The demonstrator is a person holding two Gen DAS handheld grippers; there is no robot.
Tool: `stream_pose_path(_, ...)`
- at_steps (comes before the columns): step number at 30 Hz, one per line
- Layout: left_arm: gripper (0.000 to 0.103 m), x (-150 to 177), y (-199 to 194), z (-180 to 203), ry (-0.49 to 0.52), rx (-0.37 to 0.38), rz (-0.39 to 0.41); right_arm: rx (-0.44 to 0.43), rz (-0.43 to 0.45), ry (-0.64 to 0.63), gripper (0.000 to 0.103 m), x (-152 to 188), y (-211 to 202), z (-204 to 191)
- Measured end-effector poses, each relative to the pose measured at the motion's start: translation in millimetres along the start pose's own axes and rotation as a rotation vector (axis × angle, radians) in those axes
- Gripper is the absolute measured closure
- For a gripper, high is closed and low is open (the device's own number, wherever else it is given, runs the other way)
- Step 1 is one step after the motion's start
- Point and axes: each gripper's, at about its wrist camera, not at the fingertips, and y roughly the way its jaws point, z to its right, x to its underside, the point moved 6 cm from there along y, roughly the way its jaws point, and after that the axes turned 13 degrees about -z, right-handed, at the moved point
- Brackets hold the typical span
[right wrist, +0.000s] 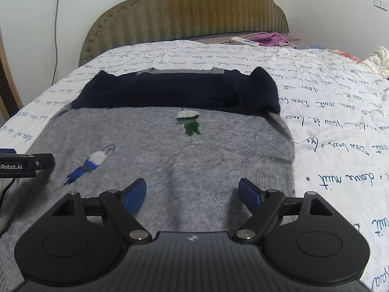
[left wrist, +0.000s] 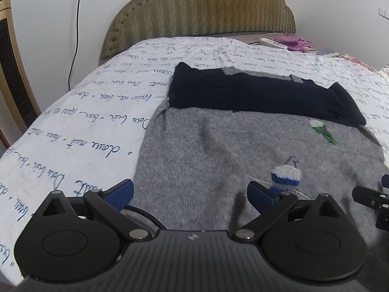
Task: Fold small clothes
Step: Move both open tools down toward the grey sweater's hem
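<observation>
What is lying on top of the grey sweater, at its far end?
The dark navy folded part lies across the grey sweater, covering its far end; only a grey strip shows beyond. What is beneath cannot be seen.

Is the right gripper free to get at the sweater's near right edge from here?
Probably yes. The right gripper is open and empty over the grey sweater, and nothing lies between it and that edge; the left gripper sits well off to the other side.

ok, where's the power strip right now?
The power strip lies at the far right of the bed, near the headboard, right beside the pink cloth; both views show it.
</observation>
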Motion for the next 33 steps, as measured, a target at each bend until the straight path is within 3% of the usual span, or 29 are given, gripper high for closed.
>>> stream_pose_path(6,0.000,11,-31,-1,-0.005,0.004,0.045,-0.010,0.037,-0.054,0.019,14,-31,-13)
stream_pose_path(9,0.000,13,-40,-1,-0.001,0.002,0.059,-0.018,0.041,-0.074,0.014,21,-37,-18)
stream_pose_path(21,0.000,22,-42,-6,0.006,0.005,0.054,-0.040,0.020,-0.081,0.013,32,-41,-24)
stream_pose_path(29,0.000,33,-48,-29,0.014,0.003,0.041,-0.064,0.013,-0.074,0.013,38,-45,-21)
stream_pose_path(33,0.000,42,-58,-56,0.038,-0.038,0.073,-0.050,0.025,-0.068,0.013,40,-54,-11)
